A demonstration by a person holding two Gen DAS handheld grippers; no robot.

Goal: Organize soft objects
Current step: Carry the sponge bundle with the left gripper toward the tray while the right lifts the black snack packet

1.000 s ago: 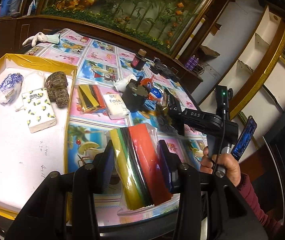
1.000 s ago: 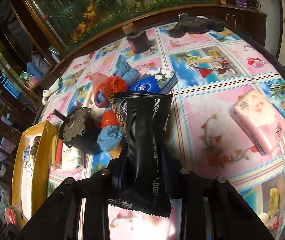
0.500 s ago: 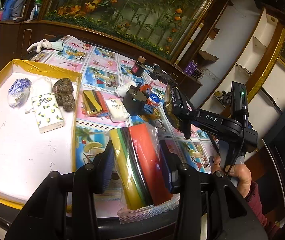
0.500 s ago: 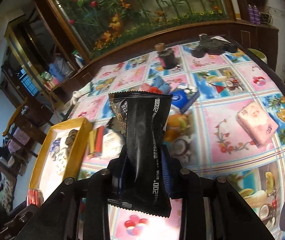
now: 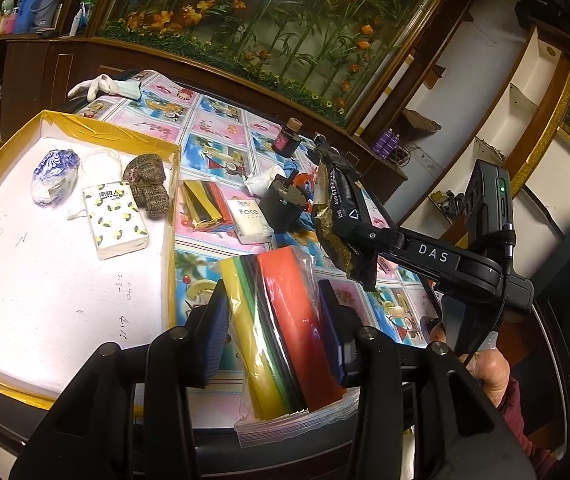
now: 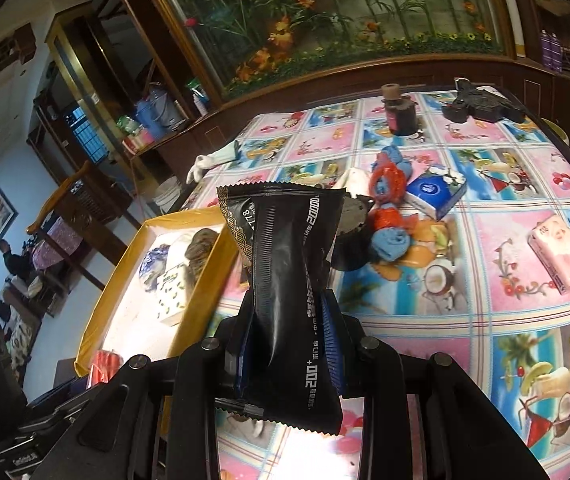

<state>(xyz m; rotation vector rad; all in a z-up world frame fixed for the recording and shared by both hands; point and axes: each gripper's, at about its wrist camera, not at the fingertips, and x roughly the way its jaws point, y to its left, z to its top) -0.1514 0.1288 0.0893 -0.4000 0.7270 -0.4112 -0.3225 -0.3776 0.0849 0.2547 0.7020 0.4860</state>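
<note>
Nearest me, the left tool [image 5: 275, 334] is clenched on a clear zip bag of coloured sheets [image 5: 281, 320], its blue pads pressing both flat sides; the bag hangs over the near edge of the surface [image 5: 221, 136]. My right tool [image 6: 287, 334] is clamped on a black sachet [image 6: 285, 280], pinched at its lower half so the upper half stands free above the pads. In the left wrist view that sachet [image 5: 339, 216] is carried over the middle of the surface, clear of everything below it.

Next outward, along the left edge, lies the yellow-rimmed tray [image 5: 173, 208]. It already holds a white tissue pack with lemons [image 5: 117, 222], a brown knitted piece [image 5: 147, 184] and a blue-and-white wrapped bundle [image 5: 55, 174], all grouped in its far half; its near half is bare.

Beyond the tray's right wall, on the patterned cloth, wait a second pack of coloured sheets [image 5: 201, 204] and a white "Face" tissue pack [image 5: 249, 220]. A pink tissue pack [image 6: 561, 254] rests near the right edge.

Step in hand, as I judge it: both picks are made and I am in transport toward the tray. The next move calls for bringing each tool over the tray's bare near half, lowering past the rim, then releasing, taking care not to land on the items already inside.
</note>
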